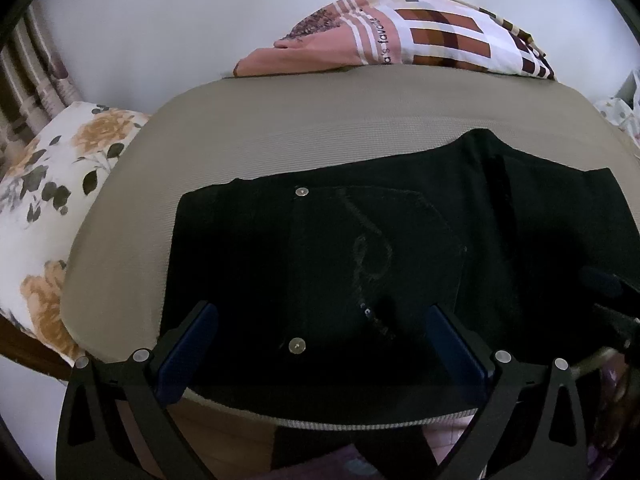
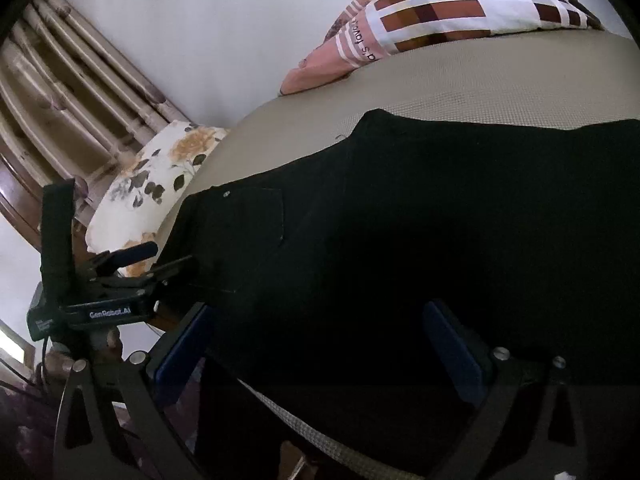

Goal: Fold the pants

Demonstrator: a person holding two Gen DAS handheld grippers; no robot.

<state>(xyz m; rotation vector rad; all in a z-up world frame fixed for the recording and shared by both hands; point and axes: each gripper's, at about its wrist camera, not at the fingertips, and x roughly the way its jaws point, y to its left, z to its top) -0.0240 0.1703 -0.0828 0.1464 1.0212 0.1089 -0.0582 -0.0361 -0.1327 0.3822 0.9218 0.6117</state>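
Observation:
Black pants [image 1: 360,248] lie flat on a beige mattress [image 1: 280,132], waist end toward the left, with two metal rivets and a stitched back pocket showing. My left gripper [image 1: 320,344] is open, its blue-padded fingers [image 1: 192,344] spread over the near edge of the pants at the waist end. My right gripper [image 2: 320,344] is open over the pants [image 2: 440,220] further along, near the bed's front edge. The left gripper [image 2: 132,260] shows at the left of the right wrist view. Part of the right gripper [image 1: 612,292] shows at the right edge of the left wrist view.
A floral pillow [image 1: 52,192] lies at the left end of the bed. A folded checkered and pink quilt [image 1: 420,36] lies at the far side against a white wall. A curtain [image 2: 72,92] hangs at the left. The mattress front edge [image 2: 320,440] runs below the grippers.

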